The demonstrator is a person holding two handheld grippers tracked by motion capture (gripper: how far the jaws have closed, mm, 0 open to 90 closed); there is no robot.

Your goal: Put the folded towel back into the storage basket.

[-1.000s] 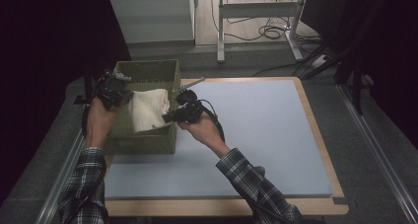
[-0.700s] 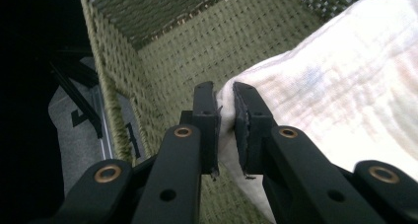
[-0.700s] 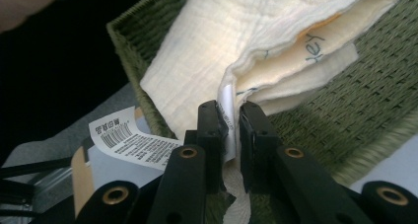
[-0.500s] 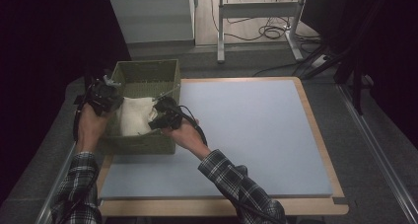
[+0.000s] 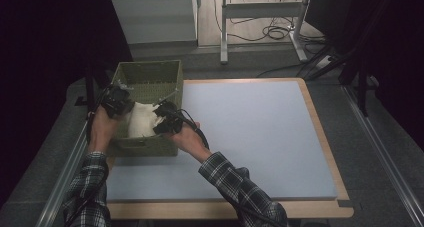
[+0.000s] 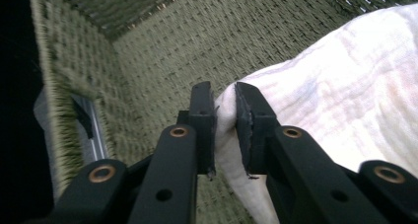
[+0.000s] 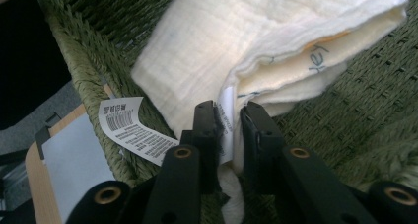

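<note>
Folded cream muslin cloth [image 5: 140, 121] has been lowered into the green woven basket [image 5: 150, 77]. Left gripper [image 6: 225, 130] and right gripper [image 7: 227, 135] jaws, just been opening, cloth edge between them, barely pinched; release judged underway.

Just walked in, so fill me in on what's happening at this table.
A person lowers a folded white cloth into a green woven basket with two handheld grippers. The left gripper and the right gripper each have cloth between their jaws, which have just been opening. The cloth sits inside the basket, seemingly being let go.
</note>
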